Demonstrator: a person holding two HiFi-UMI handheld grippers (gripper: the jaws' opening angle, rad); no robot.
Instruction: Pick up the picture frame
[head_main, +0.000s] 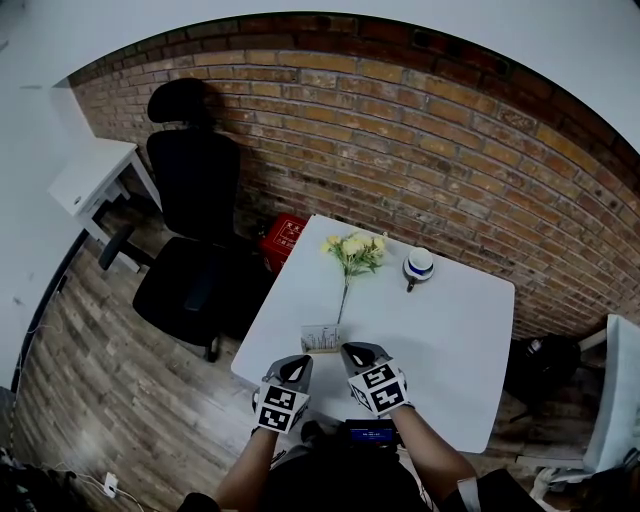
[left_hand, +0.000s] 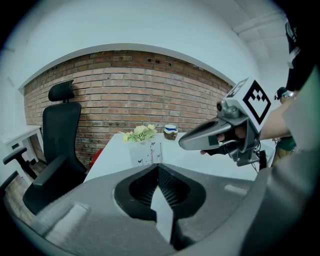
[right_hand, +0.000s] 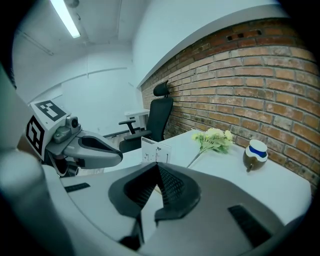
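Picture frame (head_main: 322, 338) is standing upright near the front edge of the white table (head_main: 450, 330), just ahead of the 2 grippers and pretty much between them, with the stem of the yellow flowers (head_main: 355, 250) running off behind it. Left gripper (head_main: 293, 368) and right gripper (head_main: 360, 355) are both clenched tight with nothing in them, tips close to the frame but not on it. So I'd say this is the approach, and the jaws have to spread before anything else happens. My take: pick 1 gripper, open it wide, come at a side edge and squeeze gently, since a light upright frame that near the table edge looks easy to knock flat. Hard to tell stuff: the frame is pale on a pale table, so its outline is fuzzy. Both gripper views cut off its bottom edge behind the gripper body, and I can't see any stand or prop behind it.
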